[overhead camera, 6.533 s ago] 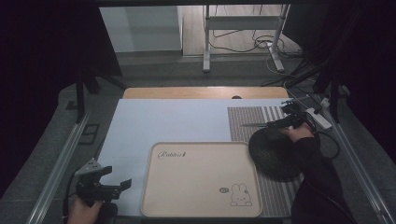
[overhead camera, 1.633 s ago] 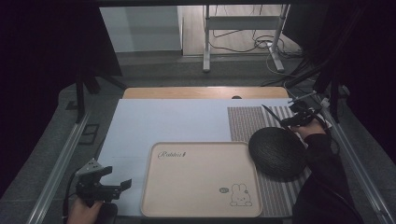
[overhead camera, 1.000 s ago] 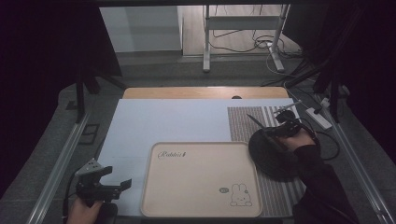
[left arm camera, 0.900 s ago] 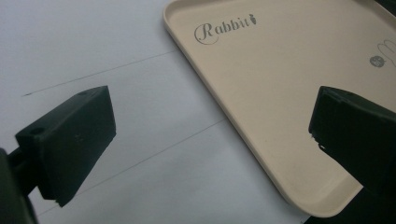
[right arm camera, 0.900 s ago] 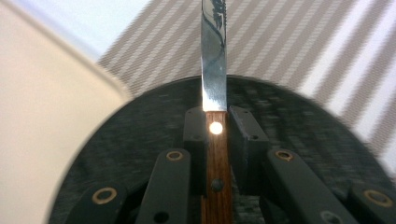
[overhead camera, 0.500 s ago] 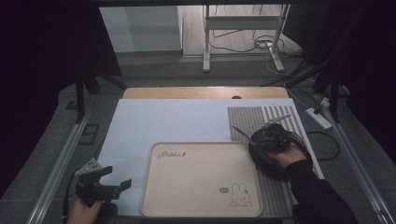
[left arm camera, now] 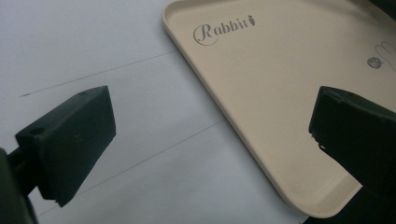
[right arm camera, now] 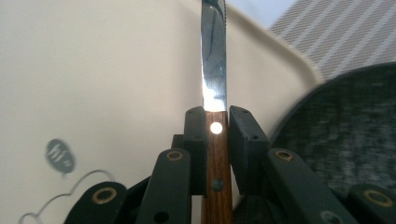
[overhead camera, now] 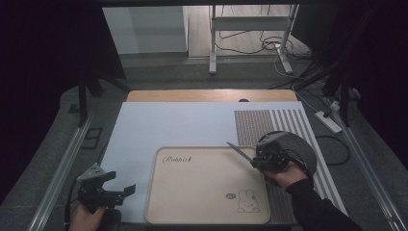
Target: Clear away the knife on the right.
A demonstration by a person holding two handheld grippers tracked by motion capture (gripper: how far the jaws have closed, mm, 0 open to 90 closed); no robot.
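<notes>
We see right claw (overhead camera: 257,160) clenched on knife (overhead camera: 239,152), pads clamping wooden handle (right arm camera: 216,163), steel blade (right arm camera: 214,60) jutting ahead of claw over right edge of beige tray (overhead camera: 192,192). Dark round plate (overhead camera: 298,149) lies just beside and behind claw, on striped mat (overhead camera: 269,122). Left claw (overhead camera: 113,190) released, jaws wide apart, nothing between; tray's near corner (left arm camera: 299,186) sits under its right pad (left arm camera: 355,135), white desk (overhead camera: 168,125) sheet under its left.
</notes>
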